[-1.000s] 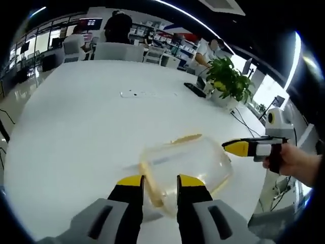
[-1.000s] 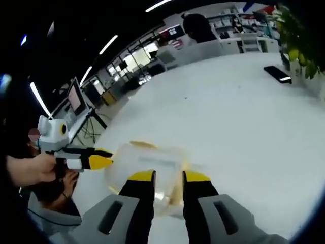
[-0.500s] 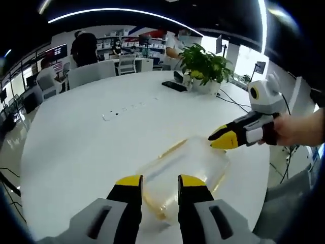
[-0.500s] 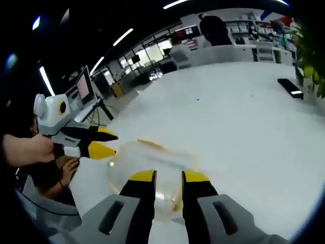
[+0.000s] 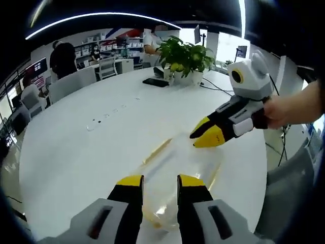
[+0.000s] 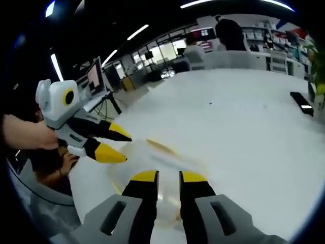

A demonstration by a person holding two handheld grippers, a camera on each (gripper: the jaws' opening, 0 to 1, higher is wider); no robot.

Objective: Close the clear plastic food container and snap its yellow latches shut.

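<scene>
On the white table [image 5: 66, 152] lies the clear container [image 5: 177, 173] with yellow latches. My left gripper [image 5: 158, 181] and right gripper [image 6: 163, 177] hover over it, both released, grasping nothing.

Left gripper [image 5: 159, 182]: jaws parallel, yellow-tipped, a narrow gap between them, pointing forward from the near edge of the table. Right gripper [image 6: 165, 177]: same pose, jaws slightly parted. In the left gripper view the right gripper comes in from the right, held by a hand [image 5: 292, 107], tips nearly together. In the right gripper view the left gripper enters from the left, jaws spread apart, gripped by a hand [image 6: 25, 133].
</scene>
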